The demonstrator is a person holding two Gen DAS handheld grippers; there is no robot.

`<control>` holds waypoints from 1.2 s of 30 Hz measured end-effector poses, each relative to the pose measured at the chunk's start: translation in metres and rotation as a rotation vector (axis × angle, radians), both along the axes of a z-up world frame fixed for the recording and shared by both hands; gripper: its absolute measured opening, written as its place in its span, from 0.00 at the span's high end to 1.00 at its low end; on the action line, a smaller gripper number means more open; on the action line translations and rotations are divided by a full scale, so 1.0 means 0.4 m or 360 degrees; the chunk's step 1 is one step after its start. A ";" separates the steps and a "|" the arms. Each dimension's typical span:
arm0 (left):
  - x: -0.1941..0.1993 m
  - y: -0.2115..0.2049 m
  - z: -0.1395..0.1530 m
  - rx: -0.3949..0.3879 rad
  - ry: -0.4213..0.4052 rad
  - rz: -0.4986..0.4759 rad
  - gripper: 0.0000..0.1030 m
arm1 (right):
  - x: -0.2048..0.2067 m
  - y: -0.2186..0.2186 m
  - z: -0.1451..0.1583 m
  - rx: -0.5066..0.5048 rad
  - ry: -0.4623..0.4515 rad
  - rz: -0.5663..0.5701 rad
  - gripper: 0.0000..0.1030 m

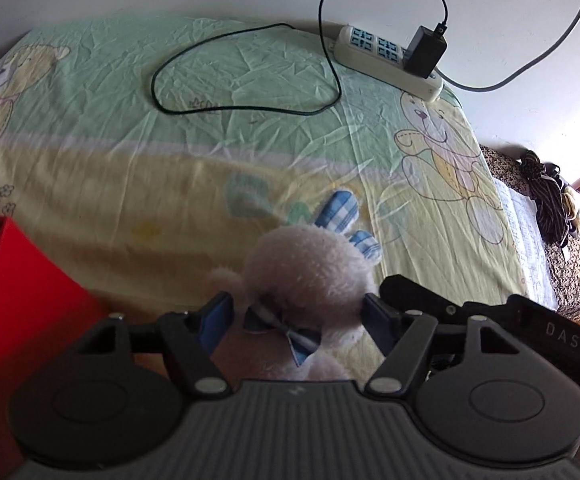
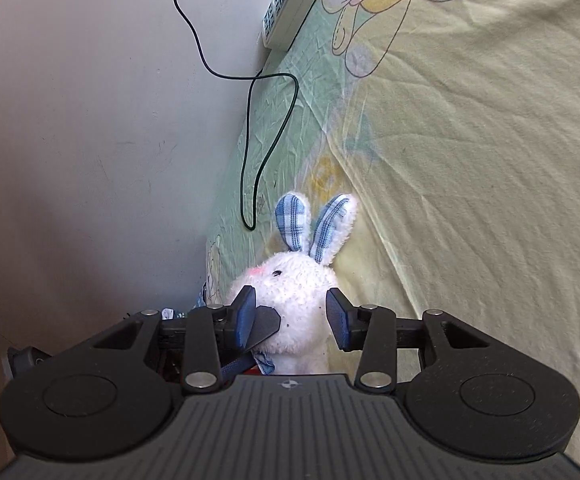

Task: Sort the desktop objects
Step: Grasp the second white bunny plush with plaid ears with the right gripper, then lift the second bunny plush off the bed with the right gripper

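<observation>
A white plush bunny with blue checked ears and a checked bow hangs upright just above a bear-print sheet. In the right wrist view its head sits between the blue pads of my right gripper, which is shut on it. My left gripper is spread wide at the bunny's neck, with a gap at its left pad, so it is open. One right-gripper finger reaches in beside the bunny. A left-gripper fingertip lies against the bunny's cheek.
A red box stands close at the lower left. A white power strip with a black charger lies by the wall, and its black cable loops over the sheet. Dark clothes are piled at the right.
</observation>
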State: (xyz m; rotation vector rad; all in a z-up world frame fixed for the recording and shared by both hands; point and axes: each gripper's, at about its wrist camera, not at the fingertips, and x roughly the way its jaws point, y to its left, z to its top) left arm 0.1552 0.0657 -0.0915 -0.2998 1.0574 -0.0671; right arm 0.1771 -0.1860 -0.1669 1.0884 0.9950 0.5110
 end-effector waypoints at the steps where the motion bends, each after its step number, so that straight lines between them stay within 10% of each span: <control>1: 0.003 0.004 -0.003 0.0000 0.0003 0.0019 0.29 | 0.005 0.005 -0.003 -0.0005 0.0000 -0.0005 0.56; 15: -0.003 0.013 -0.027 -0.0100 0.0012 0.0065 0.28 | 0.024 0.023 -0.050 0.0152 0.0091 0.0042 0.52; 36: -0.197 -0.191 -0.016 -0.0006 0.0081 -0.0484 0.32 | -0.194 -0.131 0.019 -0.0018 0.0160 0.0020 0.59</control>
